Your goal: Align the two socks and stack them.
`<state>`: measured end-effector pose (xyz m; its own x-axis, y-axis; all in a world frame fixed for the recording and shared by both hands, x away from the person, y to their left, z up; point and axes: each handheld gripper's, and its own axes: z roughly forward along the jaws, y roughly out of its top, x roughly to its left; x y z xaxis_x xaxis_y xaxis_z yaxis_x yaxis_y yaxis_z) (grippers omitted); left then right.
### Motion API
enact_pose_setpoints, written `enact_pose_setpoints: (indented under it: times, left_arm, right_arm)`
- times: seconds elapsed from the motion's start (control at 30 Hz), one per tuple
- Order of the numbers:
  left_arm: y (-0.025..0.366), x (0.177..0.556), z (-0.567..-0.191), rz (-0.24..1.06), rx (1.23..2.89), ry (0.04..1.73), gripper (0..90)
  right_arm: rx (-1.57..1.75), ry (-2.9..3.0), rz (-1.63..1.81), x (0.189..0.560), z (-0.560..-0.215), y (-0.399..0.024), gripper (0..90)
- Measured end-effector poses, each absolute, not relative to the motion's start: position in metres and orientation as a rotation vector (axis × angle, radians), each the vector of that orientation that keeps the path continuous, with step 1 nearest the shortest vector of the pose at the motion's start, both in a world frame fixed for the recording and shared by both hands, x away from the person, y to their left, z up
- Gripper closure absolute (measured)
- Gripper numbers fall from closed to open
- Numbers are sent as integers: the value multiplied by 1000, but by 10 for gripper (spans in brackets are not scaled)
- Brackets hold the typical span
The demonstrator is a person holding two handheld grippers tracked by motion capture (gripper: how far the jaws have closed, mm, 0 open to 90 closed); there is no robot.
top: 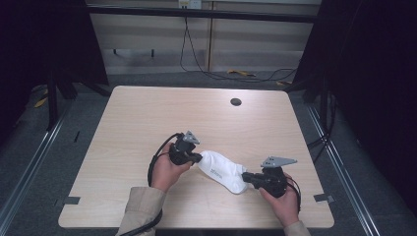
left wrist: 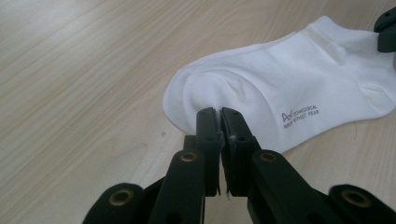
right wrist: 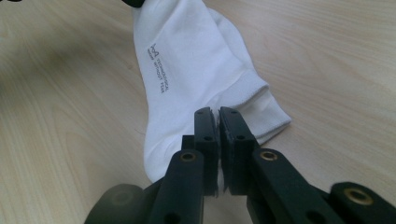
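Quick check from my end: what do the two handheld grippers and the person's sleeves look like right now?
Both the left gripper and the right gripper are black, with flat two-part jaws and brass-coloured rivets on the linkages. Each carries a grey three-cornered plate on top and trails a black cable. The person wears beige sleeves.

Bright table — dark, dim surroundings

One white sock (top: 223, 170) lies on the one table (top: 147, 118). Two grippers, a left gripper (top: 199, 158) and a right gripper (top: 245, 176), flank the sock, and the table has one round hole (top: 236, 102).
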<state>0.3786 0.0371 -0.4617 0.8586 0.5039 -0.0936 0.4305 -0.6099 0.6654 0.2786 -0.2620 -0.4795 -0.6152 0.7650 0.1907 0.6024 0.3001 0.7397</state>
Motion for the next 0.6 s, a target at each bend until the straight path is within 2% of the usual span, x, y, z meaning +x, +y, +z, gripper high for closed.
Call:
enact_pose_setpoints:
  times: [0.3, 0.6]
  left_arm:
    - [34, 381, -468, 145, 2308, 685, 865]
    - [33, 380, -463, 165, 2288, 662, 865]
  right_arm:
    - [1253, 2362, 1121, 278, -483, -261, 811]
    - [1236, 2361, 1102, 276, -481, -259, 855]
